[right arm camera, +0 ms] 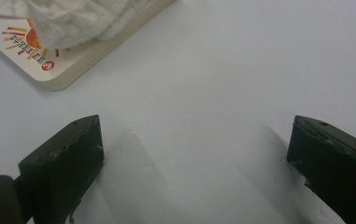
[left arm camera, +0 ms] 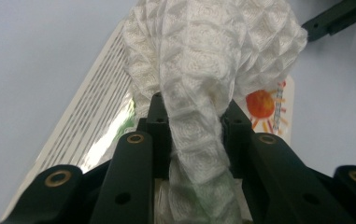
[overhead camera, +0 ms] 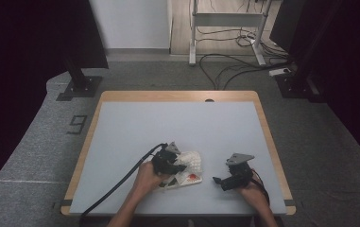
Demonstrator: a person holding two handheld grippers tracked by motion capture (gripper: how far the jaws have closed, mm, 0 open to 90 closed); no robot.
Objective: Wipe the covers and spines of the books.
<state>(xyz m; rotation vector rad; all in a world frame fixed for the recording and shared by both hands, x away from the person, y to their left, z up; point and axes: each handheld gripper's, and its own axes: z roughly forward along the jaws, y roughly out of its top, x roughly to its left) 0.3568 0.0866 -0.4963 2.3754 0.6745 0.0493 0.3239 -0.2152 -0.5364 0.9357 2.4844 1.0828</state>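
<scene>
A white quilted cloth [left arm camera: 213, 51] lies bunched on a flat white book or pad with a red sun print [left arm camera: 262, 105]. My left gripper [left arm camera: 195, 116] is shut on a fold of this cloth, which runs down between its jaws. In the high view the left gripper [overhead camera: 167, 163] sits over the cloth [overhead camera: 192, 160] and the book [overhead camera: 190, 178] near the table's front middle. My right gripper [right arm camera: 194, 140] is open just above the bare table, with the book's corner [right arm camera: 59, 70] ahead to its left. The high view places the right gripper [overhead camera: 220, 180] right of the book.
The grey table top [overhead camera: 177, 127] has a wooden edge [overhead camera: 270, 142]. A black cable [overhead camera: 116, 187] trails from the left gripper toward the front left. Beyond the table stand black stands [overhead camera: 81, 85] and a metal frame with floor cables [overhead camera: 225, 52].
</scene>
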